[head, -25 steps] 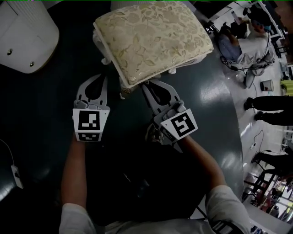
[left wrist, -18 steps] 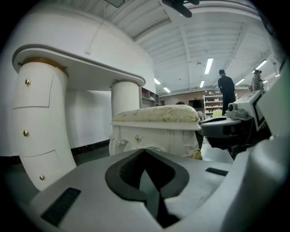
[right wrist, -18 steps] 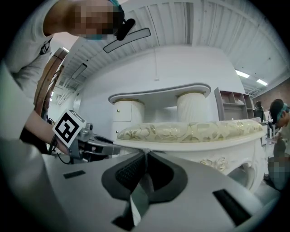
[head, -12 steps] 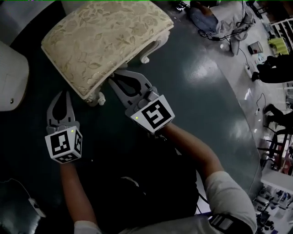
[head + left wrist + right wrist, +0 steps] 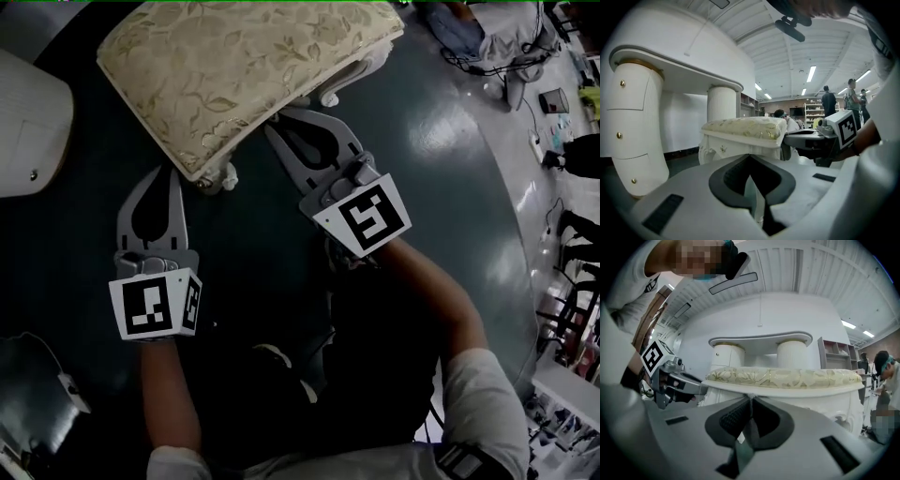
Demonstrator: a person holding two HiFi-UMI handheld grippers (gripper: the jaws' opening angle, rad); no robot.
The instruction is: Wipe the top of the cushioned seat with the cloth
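- Left gripper (image 5: 750, 156): jaws meet tip to tip with nothing between them. It hangs over the dark floor (image 5: 431, 159), near the stool's corner leg (image 5: 217, 175).
- Right gripper (image 5: 750, 397): jaws are likewise closed and empty. The tips are at the seat's near edge; contact cannot be made out.
- Cushioned seat (image 5: 244, 66): cream floral top on a white carved frame, ahead of both grippers.
- White dressing table (image 5: 642, 117) stands beyond the seat.

No words, numbers or brand names could be read anywhere — the white cube (image 5: 155, 314) on the left gripper (image 5: 172, 172) and the matching cube (image 5: 361, 216) on the right gripper (image 5: 284, 122) bore only black square code patterns, no letters.
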